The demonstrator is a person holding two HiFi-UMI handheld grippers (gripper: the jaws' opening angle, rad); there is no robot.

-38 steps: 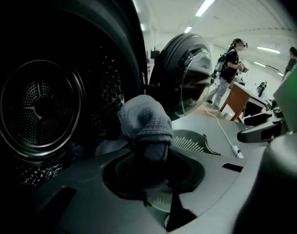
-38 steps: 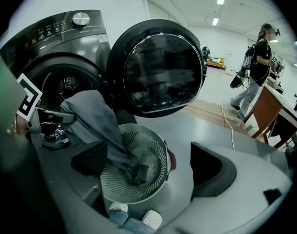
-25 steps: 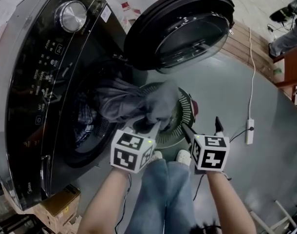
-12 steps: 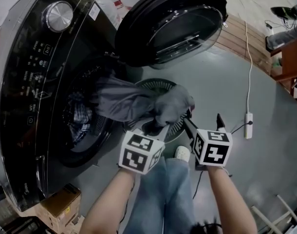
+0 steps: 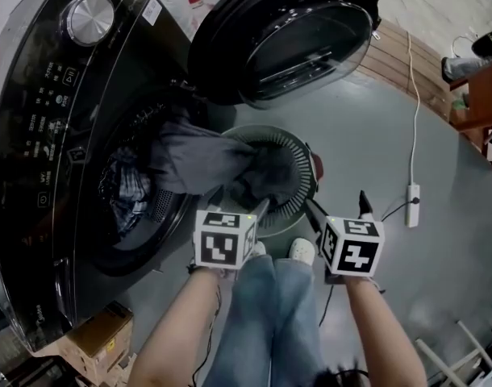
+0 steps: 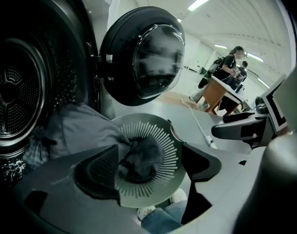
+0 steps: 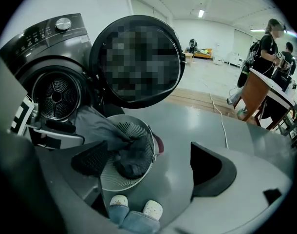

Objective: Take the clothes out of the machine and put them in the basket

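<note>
Left tool, just opened empty, overhangs crumpled grey garment in basket.

Blue jeans, white holed clogs, black-and-white marker cubes on dark-jawed tongs.

Washer with door open. A grey garment trailed from the drum into the slatted basket on the floor. Left gripper, jaws just opening, stood above the basket with the garment free of them; right gripper was beside it, jaws apart.
</note>
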